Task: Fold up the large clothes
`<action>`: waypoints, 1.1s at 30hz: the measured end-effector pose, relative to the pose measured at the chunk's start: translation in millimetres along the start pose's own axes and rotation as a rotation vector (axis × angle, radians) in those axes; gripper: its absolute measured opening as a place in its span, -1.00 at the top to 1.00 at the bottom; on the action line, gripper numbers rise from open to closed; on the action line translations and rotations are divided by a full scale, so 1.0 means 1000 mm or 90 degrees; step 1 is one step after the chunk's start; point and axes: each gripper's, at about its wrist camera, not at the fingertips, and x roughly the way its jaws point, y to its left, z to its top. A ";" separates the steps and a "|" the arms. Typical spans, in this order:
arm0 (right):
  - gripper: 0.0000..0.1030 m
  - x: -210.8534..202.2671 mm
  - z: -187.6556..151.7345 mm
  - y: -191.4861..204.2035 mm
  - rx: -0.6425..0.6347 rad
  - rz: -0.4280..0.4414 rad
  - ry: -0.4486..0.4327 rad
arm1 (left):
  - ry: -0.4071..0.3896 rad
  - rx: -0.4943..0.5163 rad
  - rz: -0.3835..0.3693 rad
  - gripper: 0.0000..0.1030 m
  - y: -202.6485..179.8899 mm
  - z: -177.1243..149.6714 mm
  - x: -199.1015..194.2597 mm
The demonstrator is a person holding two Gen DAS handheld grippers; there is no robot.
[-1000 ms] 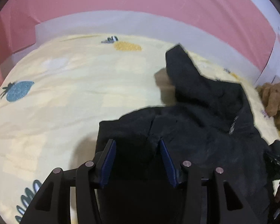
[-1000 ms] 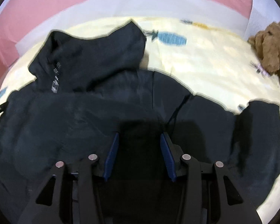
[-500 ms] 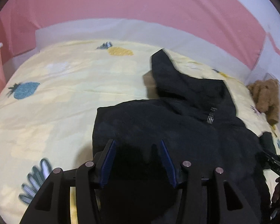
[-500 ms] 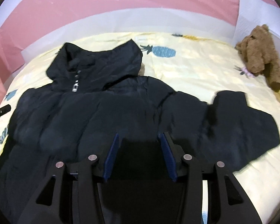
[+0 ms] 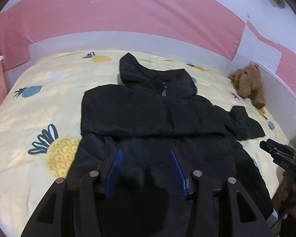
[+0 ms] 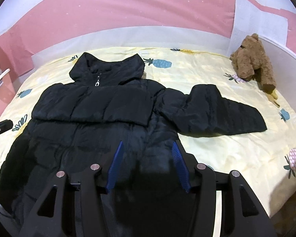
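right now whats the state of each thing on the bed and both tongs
black hooded puffer jacket: lying front up, zipped to the collar, one sleeve folded across the chest
other sleeve: spread out sideways on the sheet
hood: flat, above the collar
teddy bear: slumped by the bed's far edge, clear of the jacket
left tongs: open, empty
right tongs: opening, empty

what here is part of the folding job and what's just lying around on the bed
Part of the job:
- black hooded jacket, one sleeve spread out sideways
- left gripper, open
- right gripper, jaws opening, nothing pinched

Just lying about:
- brown teddy bear
- pineapple-print sheet
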 end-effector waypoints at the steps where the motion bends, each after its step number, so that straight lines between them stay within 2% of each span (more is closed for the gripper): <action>1: -0.02 -0.003 -0.001 -0.001 -0.002 -0.001 -0.003 | 0.001 0.002 -0.005 0.04 -0.004 -0.002 -0.003; 3: -0.10 -0.009 -0.002 -0.003 -0.004 -0.005 -0.010 | -0.002 0.013 -0.014 0.04 -0.015 -0.003 -0.006; 8: -0.13 -0.007 -0.004 -0.017 0.007 -0.011 -0.014 | -0.004 0.033 -0.024 0.04 -0.034 0.003 -0.001; 14: -0.17 0.013 -0.007 -0.052 0.042 -0.029 0.004 | 0.003 0.054 -0.023 0.04 -0.055 0.017 0.032; 17: -0.30 0.033 -0.007 -0.082 0.077 -0.043 0.017 | 0.007 0.061 -0.020 0.04 -0.060 0.026 0.054; 27: -0.31 0.111 -0.018 -0.200 0.251 -0.059 0.075 | 0.030 0.086 -0.001 0.04 -0.067 0.057 0.157; 33: -0.31 0.148 -0.023 -0.260 0.369 -0.041 0.090 | 0.046 0.106 0.000 0.04 -0.073 0.059 0.201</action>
